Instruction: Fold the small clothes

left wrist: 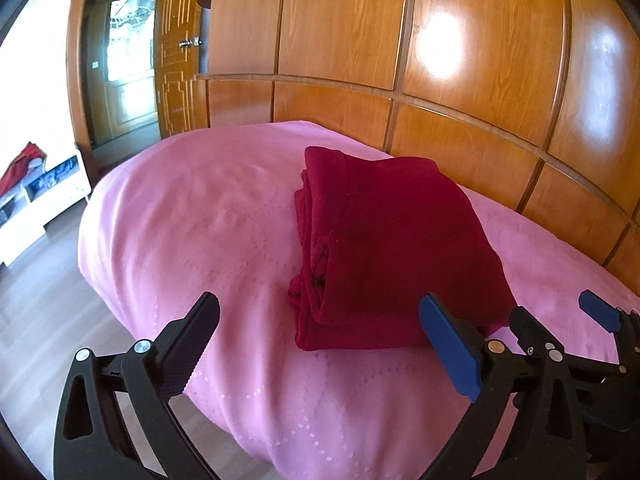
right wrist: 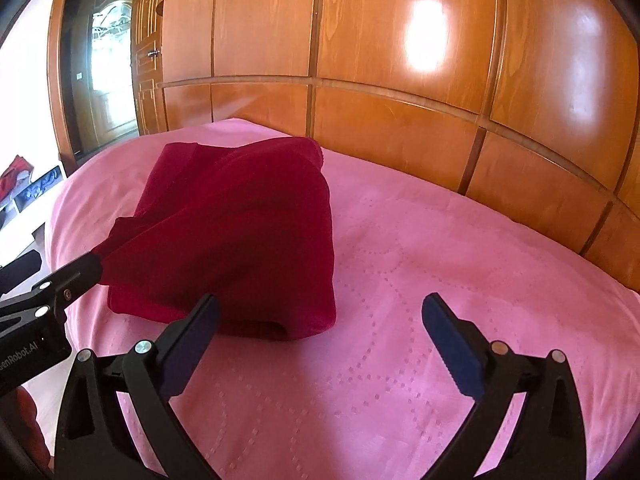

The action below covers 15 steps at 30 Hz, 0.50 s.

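Observation:
A dark red garment (left wrist: pixel 392 248) lies folded in a thick stack on the pink bedspread (left wrist: pixel 192 220). Its layered edges face left in the left wrist view. My left gripper (left wrist: pixel 320 314) is open just in front of its near edge, and the blue pad of the right-hand finger (left wrist: pixel 448 344) overlaps the garment's near right corner. Nothing is pinched. In the right wrist view the garment (right wrist: pixel 240 232) sits left of centre, with my right gripper (right wrist: pixel 320 312) open at its near right edge, over bare bedspread (right wrist: pixel 420 248). The left gripper (right wrist: pixel 56 266) shows at the garment's left corner. The right gripper (left wrist: pixel 556 312) shows at the right.
Glossy wooden panels (left wrist: pixel 440 80) rise straight behind the bed. A wooden door (left wrist: pixel 128 60) stands at the far left. On the floor to the left is a low white shelf unit (left wrist: pixel 44 196) with red cloth on top. Wooden floor (left wrist: pixel 48 312) runs along the bed's left side.

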Tool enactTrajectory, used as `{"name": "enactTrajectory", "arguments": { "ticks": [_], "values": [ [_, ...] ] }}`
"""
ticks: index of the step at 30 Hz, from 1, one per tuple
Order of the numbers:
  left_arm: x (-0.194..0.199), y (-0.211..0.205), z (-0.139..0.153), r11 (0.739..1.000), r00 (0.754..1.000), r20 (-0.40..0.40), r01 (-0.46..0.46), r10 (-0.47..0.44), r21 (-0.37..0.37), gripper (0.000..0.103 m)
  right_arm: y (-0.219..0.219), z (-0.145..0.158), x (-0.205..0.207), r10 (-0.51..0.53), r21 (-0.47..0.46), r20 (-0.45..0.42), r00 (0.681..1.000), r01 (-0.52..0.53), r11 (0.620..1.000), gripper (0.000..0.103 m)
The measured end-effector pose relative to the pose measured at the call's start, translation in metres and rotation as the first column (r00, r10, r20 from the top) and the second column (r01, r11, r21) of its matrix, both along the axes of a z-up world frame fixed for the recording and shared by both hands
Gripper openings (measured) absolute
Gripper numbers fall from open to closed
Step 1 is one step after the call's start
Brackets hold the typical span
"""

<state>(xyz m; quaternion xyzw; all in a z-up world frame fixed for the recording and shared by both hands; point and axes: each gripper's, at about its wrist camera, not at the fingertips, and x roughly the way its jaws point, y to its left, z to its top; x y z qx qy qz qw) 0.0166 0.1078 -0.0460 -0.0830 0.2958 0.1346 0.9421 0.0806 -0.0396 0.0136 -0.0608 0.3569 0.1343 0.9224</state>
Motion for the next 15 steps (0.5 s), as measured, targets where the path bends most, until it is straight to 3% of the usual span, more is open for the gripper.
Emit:
{"name": "enactTrajectory", "arguments": {
  "ticks": [15],
  "values": [
    [-0.0024,0.0051,-0.0042,0.999,0.999,-0.025,-0.031,0.030,-0.016,0.099,0.0028,-0.0006,-0.0033,0.011,0.014,-0.007,1.000,-0.011,1.000,0.100]
  ]
}}
